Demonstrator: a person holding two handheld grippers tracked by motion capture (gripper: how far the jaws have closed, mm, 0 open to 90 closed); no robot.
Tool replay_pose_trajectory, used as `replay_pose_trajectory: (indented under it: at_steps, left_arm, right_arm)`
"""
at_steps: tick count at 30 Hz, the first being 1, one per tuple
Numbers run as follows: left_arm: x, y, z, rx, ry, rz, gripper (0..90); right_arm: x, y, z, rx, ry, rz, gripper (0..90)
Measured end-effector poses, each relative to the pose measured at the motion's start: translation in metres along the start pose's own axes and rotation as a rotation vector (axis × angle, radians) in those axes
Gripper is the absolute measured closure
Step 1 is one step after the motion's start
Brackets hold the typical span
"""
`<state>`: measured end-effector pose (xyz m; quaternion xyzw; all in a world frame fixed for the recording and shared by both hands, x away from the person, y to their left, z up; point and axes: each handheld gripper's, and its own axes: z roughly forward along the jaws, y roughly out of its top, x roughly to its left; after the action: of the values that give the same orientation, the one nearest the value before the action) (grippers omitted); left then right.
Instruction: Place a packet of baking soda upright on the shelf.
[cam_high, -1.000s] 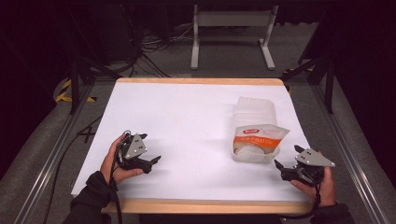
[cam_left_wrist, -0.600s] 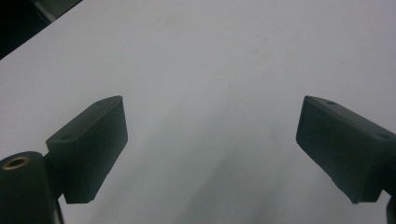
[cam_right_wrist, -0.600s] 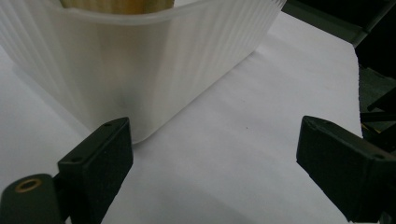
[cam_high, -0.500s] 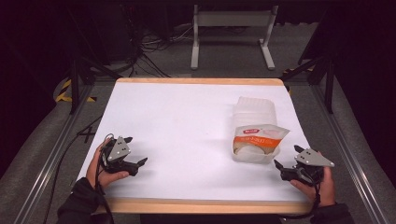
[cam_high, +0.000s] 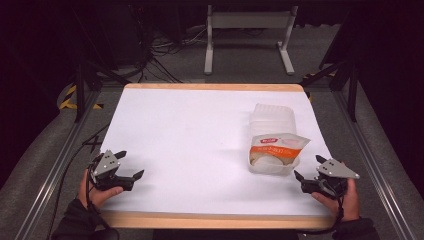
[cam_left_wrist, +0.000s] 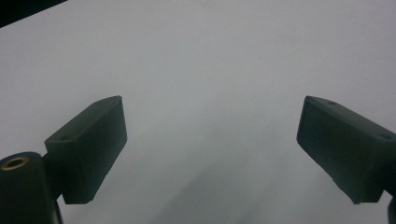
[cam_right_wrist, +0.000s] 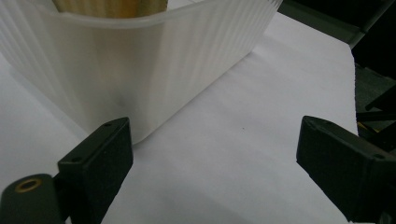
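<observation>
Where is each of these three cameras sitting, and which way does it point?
High view: above the person's side, looking forward and down on the white table; both hands, left tongs and right tongs show.
Left gripper view: rides the left tongs, facing bare tabletop between open jaws.
Right gripper view: rides the right tongs, facing the ribbed plastic tub close ahead.
Shared: the tub, holding a food packet, shows in the high and right gripper views.

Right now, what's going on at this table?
A person holds a gripper in each hand over a white table. The right gripper sits open just short of a translucent plastic container with a snack bag on it. The left gripper rests open near the front left corner, holding nothing.
</observation>
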<state>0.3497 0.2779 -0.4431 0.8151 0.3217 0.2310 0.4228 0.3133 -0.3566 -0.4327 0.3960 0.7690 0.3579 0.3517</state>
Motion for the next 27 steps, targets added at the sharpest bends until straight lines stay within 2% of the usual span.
replay_pose_trajectory:
  at_steps: [9, 15, 27]
  left_arm:
    - [0.0043, -0.0077, -0.0067, -0.013, 0.007, -0.030, 9.4]
    - [-0.0013, -0.0056, -0.0031, 0.000, -0.003, -0.002, 9.2]
    - [-0.0031, -0.0056, -0.0030, -0.017, -0.002, -0.011, 8.4]
  right_arm:
    - [-0.0006, -0.0015, 0.0007, -0.003, 0.006, 0.006, 11.5]
    - [-0.0004, -0.0013, -0.0001, -0.006, 0.003, 0.003, 11.5]
    - [0.0012, -0.0013, 0.0002, -0.004, 0.002, 0.003, 11.5]
